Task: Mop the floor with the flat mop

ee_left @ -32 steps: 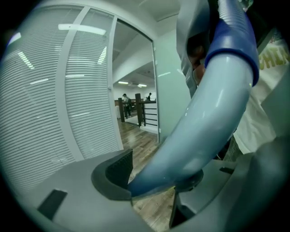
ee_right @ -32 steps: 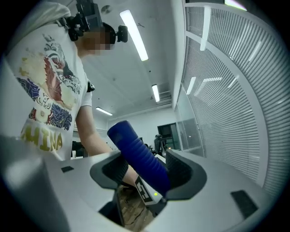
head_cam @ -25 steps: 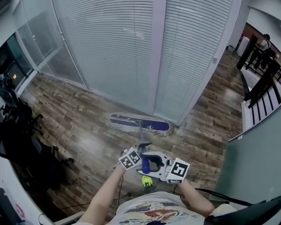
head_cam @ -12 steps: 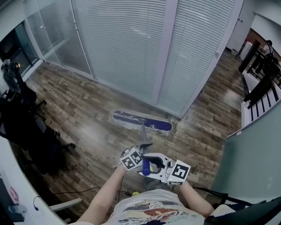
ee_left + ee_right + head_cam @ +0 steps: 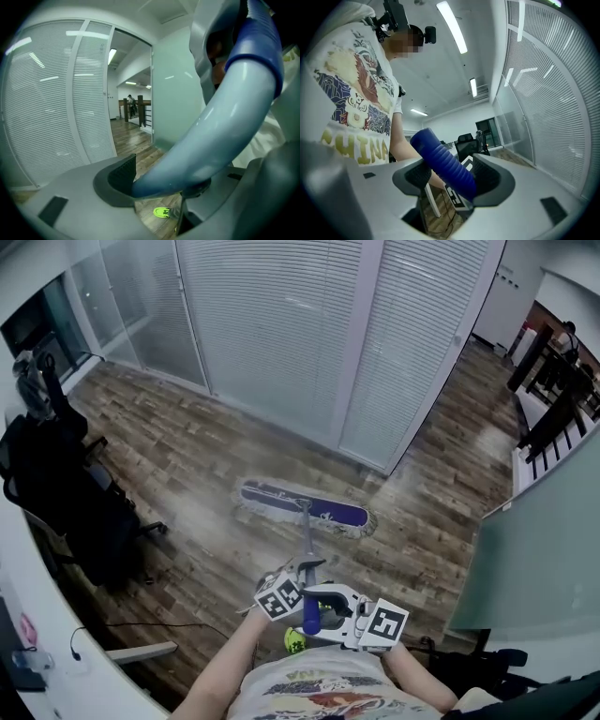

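Head view: your flat mop's blue head lies flat on the wood floor. It is far from you, near the blind-covered glass wall. Its shaft rises to your left gripper and right gripper.

Left gripper view: the left gripper clamps the pale shaft.

Right gripper view: the right gripper clenches the ribbed blue grip.

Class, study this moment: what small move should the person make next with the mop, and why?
Probably draw the mop head back along the floor toward the person: it lies flat near the foot of the blinds, and both the left gripper and right gripper are clamped on the handle.
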The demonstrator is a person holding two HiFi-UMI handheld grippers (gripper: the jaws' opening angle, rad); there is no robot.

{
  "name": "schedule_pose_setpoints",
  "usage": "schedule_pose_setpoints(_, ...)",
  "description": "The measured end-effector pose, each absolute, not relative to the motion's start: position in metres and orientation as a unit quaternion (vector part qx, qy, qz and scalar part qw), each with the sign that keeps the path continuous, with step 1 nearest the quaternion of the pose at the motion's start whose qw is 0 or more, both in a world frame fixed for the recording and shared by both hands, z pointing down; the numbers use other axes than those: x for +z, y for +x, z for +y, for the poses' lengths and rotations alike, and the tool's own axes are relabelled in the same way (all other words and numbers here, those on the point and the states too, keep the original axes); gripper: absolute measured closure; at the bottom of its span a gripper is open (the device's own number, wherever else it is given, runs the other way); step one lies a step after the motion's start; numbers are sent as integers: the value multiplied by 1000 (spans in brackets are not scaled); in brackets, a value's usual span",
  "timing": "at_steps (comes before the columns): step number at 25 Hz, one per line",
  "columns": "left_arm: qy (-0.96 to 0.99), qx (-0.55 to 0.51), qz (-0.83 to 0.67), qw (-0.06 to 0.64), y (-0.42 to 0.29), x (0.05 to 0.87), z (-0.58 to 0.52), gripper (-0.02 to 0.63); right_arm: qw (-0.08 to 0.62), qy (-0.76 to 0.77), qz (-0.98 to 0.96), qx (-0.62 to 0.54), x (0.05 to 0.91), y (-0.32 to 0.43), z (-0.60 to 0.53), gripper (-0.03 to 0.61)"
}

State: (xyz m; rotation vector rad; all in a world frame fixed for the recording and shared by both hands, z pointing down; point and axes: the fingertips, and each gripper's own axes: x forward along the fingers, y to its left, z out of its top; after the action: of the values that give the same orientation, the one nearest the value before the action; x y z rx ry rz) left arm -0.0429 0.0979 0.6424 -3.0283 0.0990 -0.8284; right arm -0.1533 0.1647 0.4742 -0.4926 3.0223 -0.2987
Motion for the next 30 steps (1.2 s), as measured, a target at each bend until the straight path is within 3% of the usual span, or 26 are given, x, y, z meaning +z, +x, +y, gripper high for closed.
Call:
schedule_pose_setpoints(7,-961,-274,46,-3,-40,647,174,414,33,-139,984,-102,476,-146,245,322)
schedule_pose_setpoints(16,-955,-291,60,-9,13,641,269,407,42,-106,989,-94,466,-83,341,321)
schedule_pose_setpoints(21,-951,-302,63,10,31,655,289,407,46,-90,992,-73,477,-64,365,321)
schedule_pose_setpoints(30,-948,-311,55,34,31,672,281,408,-5,-46,997,-55,504,-65,364,318)
